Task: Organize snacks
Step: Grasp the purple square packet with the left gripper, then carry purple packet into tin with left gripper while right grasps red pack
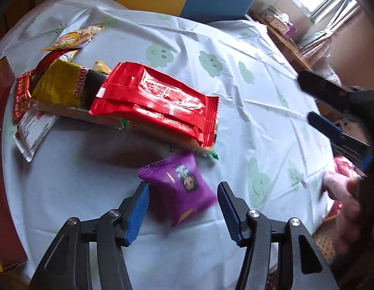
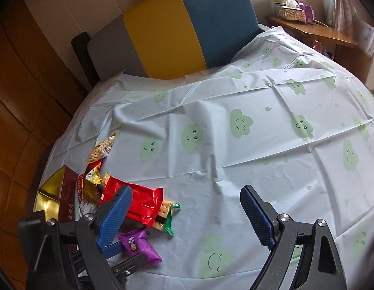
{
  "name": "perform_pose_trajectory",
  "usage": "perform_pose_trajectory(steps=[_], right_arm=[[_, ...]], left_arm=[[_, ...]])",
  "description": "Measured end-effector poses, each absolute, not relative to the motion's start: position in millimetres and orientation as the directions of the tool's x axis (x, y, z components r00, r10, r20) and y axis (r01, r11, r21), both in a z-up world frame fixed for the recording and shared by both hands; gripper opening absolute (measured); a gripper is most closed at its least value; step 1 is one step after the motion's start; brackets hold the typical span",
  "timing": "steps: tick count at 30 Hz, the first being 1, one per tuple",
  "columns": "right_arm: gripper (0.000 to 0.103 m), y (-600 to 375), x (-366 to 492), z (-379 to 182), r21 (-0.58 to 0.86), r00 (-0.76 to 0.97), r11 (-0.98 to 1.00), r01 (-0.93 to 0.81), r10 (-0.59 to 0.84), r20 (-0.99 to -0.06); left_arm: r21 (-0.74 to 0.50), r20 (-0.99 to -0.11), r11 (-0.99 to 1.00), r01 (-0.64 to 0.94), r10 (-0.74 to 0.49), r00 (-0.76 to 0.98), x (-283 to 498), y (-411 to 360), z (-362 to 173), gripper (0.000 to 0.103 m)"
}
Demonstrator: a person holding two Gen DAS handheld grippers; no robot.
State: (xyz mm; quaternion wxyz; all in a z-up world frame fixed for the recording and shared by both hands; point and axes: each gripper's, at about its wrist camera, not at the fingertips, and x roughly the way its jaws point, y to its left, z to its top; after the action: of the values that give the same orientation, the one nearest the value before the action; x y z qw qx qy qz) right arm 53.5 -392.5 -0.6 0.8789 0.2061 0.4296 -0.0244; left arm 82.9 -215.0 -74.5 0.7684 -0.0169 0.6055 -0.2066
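Note:
A purple snack packet (image 1: 182,191) lies on the cloth between the blue pads of my left gripper (image 1: 183,186). The jaws stand open and neither pad presses on it. Just beyond is a pile: a long red packet (image 1: 158,101) on top of a cracker pack with green ends (image 1: 212,154), a yellow packet (image 1: 59,84) and a white one (image 1: 32,130). In the right wrist view my right gripper (image 2: 185,189) hangs open over bare cloth, right of the same pile (image 2: 138,200) and the purple packet (image 2: 138,244). It also shows at the right edge of the left wrist view (image 1: 312,101).
A dark red box (image 1: 3,145) with a gold inside (image 2: 49,198) stands at the table's left edge. A peanut packet (image 1: 73,38) lies farther back. The cloud-print tablecloth (image 2: 259,145) covers the table. Behind are a yellow and blue headboard (image 2: 182,29) and a wooden shelf (image 2: 307,29).

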Motion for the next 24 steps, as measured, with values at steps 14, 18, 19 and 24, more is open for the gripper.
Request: perform_pose_trajectory(steps=[14, 18, 19, 24], right_arm=[[0.094, -391.7, 55.7, -2.8, 0.309, 0.617, 0.927, 0.214, 0.117, -0.778], [0.094, -377.4, 58.5, -6.9, 0.243, 0.594, 0.956, 0.164, 0.101, -0.798], [0.094, -373.2, 59.1, -8.1, 0.229, 0.589, 0.962, 0.147, 0.101, -0.802], [0.091, -341.5, 59.1, -12.3, 0.175, 0.569, 0.984, 0.005, 0.141, -0.810]], left_arm=[[-0.017, -0.913, 0.852, 0.524, -0.226, 0.339, 52.3, -219.7, -76.4, 0.040], [0.027, -0.900, 0.842, 0.538, -0.214, 0.380, 38.7, -194.0, -74.4, 0.040], [0.035, -0.896, 0.837, 0.545, -0.215, 0.388, 37.0, -187.2, -76.0, 0.041], [0.021, -0.867, 0.824, 0.566, -0.267, 0.420, 25.4, -173.1, -82.2, 0.042]])
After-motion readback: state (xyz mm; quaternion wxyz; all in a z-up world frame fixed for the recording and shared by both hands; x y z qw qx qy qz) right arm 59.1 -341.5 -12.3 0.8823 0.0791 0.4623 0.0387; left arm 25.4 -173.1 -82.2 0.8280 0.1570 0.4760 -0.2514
